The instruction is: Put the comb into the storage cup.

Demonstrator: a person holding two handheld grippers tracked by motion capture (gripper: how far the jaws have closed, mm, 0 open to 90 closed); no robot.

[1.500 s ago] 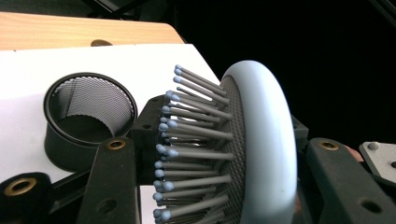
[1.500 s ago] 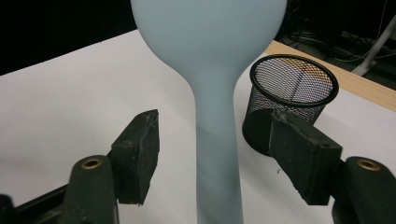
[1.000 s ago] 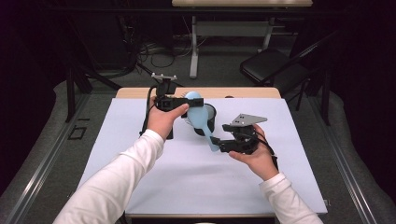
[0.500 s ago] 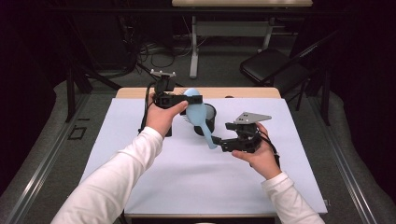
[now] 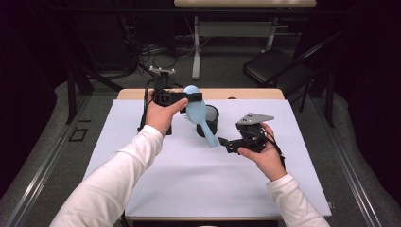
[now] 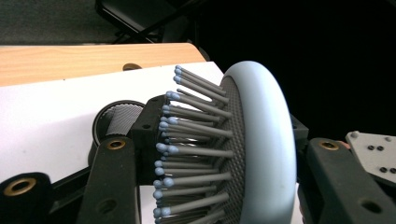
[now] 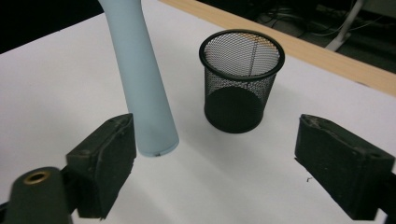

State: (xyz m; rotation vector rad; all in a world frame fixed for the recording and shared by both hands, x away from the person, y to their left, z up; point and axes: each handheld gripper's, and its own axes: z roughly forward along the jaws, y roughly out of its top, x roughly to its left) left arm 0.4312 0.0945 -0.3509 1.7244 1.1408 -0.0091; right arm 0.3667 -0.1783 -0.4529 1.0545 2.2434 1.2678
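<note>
Pale blue plastic, the hairbrush point(image 5: 197, 112) is hanging in the air over the white surface point(image 5: 189, 175), and I am pinching its oval head between the jaws of my left hand-held gripper point(image 5: 191, 97). In the left gripper view the brush head point(image 6: 243, 144) is sitting edge-on in that grip, its grey bristles point(image 6: 191, 149) pointing toward one pad. The handle point(image 7: 140, 79) is slanting down past the rim of the black mesh cup point(image 5: 209, 120), which is standing upright on the surface just behind it, near the far wooden edge. My right hand-held gripper point(image 5: 226, 142) is hovering beside the handle's lower end, and its jaws have just been opening; in the right gripper view they are standing spread wide, the handle tip just inside the left-hand pad and the mesh cup point(image 7: 241, 79) showing between them farther off, with neither pad pressing on the handle.
</note>
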